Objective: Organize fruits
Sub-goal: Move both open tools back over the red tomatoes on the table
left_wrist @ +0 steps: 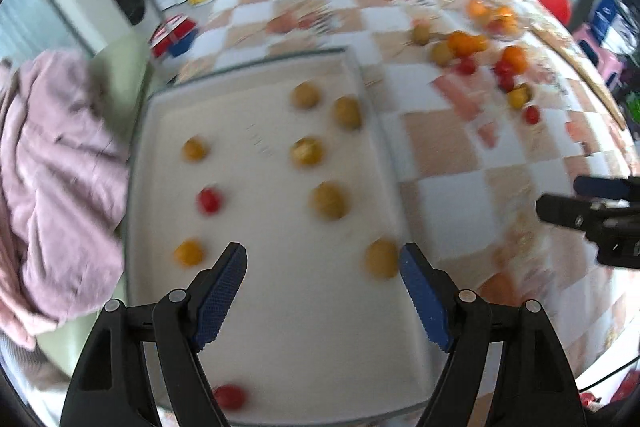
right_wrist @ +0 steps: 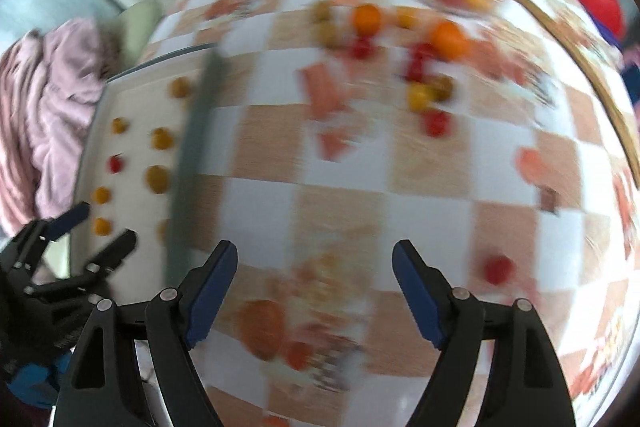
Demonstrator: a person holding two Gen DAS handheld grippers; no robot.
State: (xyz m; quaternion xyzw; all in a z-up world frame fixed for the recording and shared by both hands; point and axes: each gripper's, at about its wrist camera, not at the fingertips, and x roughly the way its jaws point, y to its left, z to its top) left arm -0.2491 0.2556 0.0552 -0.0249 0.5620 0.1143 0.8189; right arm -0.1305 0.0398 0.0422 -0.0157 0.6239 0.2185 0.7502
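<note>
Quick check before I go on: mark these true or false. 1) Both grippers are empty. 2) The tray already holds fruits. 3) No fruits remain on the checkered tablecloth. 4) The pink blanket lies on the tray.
1) True: left gripper and right gripper are open with nothing between the jaws.
2) True: the tray holds several small fruits.
3) False: a cluster of fruits sits on the tablecloth.
4) False: the pink blanket lies beside the tray, off it.
</note>
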